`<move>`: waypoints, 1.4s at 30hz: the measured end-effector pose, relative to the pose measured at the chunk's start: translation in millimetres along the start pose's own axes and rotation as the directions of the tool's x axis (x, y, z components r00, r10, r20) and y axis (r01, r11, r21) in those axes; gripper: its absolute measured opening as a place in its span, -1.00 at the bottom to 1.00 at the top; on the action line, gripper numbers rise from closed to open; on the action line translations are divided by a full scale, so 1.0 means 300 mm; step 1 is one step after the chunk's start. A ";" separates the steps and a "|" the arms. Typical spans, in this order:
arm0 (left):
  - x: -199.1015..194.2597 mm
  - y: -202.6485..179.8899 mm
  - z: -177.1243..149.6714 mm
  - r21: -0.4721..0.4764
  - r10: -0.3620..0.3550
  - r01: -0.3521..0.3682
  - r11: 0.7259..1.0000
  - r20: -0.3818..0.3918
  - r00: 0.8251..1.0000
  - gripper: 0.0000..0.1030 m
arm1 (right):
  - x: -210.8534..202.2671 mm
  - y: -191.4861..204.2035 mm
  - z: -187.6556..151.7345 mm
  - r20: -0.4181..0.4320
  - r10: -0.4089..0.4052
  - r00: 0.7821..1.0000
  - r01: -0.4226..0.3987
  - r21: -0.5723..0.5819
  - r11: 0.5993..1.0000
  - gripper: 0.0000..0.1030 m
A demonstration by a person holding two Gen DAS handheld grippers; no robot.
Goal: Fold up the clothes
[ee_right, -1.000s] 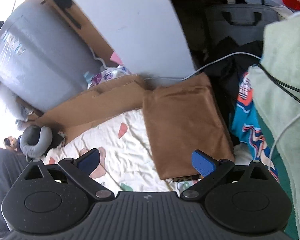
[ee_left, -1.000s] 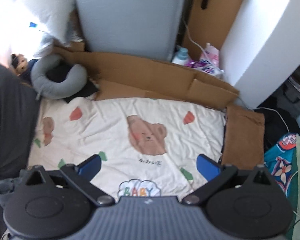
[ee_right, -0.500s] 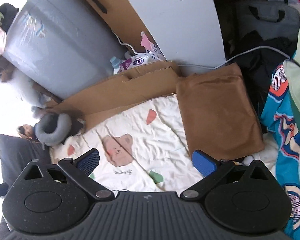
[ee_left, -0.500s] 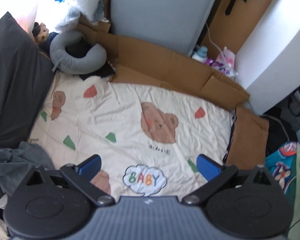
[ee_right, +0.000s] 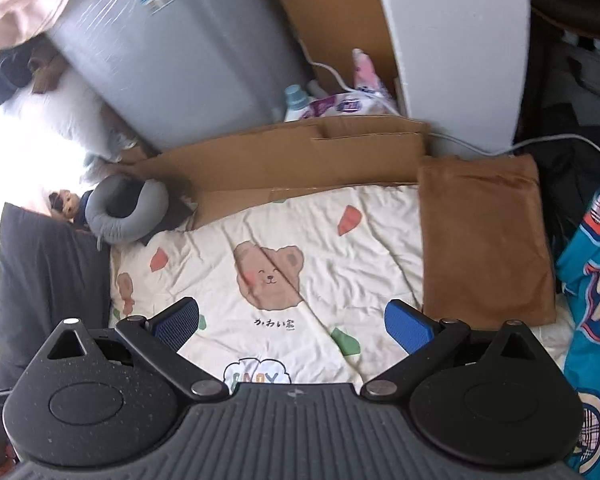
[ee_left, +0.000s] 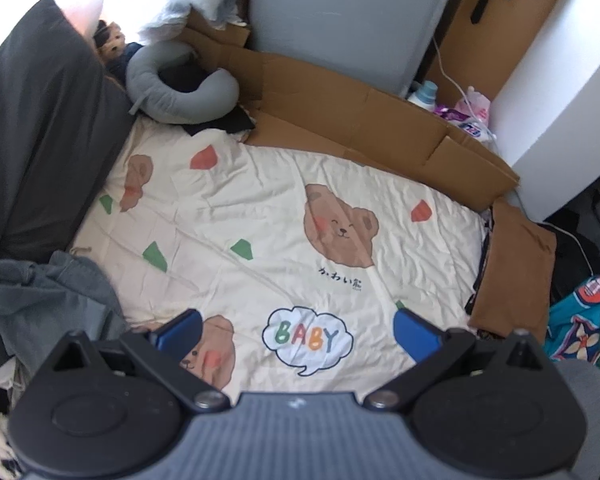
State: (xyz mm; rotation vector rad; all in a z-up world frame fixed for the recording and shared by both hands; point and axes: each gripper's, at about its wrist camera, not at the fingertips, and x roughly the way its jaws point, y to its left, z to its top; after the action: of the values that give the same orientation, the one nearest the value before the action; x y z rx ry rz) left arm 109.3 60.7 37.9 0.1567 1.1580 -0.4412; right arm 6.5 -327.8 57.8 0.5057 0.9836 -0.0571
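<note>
Both tongs, left gripper (ee_left: 296, 330) and right gripper (ee_right: 292, 320), are released above the bear blanket (ee_left: 260, 220); folded brown cloth (ee_right: 484, 240) lies at its right edge.

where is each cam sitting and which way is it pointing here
Left wrist: on the left gripper, above the bear blanket, tilted down toward the cardboard; its open blue fingers show, and crumpled grey clothes lie at lower left.
Right wrist: on the right gripper, also above the blanket, aimed at the cardboard, with the folded brown cloth at right; its open fingers show.
Shared: blanket, cardboard, brown cloth, grey neck pillow.
</note>
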 end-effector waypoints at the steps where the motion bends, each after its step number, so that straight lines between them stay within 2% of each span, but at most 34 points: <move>1: -0.005 0.009 -0.012 -0.013 0.003 -0.003 1.000 0.009 1.000 0.99 | 0.004 0.021 -0.003 -0.001 0.007 1.000 -0.007 -0.004 1.000 0.98; 7: -0.028 0.036 -0.075 -0.071 0.042 -0.039 0.997 0.045 0.998 0.99 | 0.006 0.140 -0.034 -0.007 0.017 1.000 -0.018 -0.064 0.998 0.98; 13: -0.070 0.034 -0.134 -0.100 0.094 -0.085 0.991 0.089 0.992 0.99 | 0.000 0.173 -0.090 -0.004 -0.021 1.000 0.021 -0.122 0.992 0.98; 18: -0.073 0.007 -0.180 -0.114 0.106 -0.095 0.989 0.098 0.990 0.99 | 0.001 0.186 -0.151 -0.012 -0.057 0.998 0.054 -0.162 0.985 0.98; 22: -0.055 -0.030 -0.219 -0.114 0.120 -0.109 0.988 0.097 0.988 0.99 | -0.002 0.204 -0.202 -0.021 -0.054 0.998 0.049 -0.202 0.978 0.98; 35: 0.001 -0.108 -0.255 -0.104 0.135 -0.125 0.987 0.098 0.986 0.99 | 0.047 0.171 -0.278 -0.019 -0.049 0.999 0.045 -0.197 0.979 0.98; 42: 0.030 -0.148 -0.272 -0.109 0.111 -0.101 0.989 0.090 0.990 0.99 | 0.066 0.179 -0.309 -0.019 -0.045 0.999 0.039 -0.225 0.974 0.98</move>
State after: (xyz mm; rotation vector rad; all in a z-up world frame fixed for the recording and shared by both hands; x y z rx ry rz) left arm 24.5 46.3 1.5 0.1047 1.0700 -0.2901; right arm -40.1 -236.6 20.8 0.2780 1.0102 0.0226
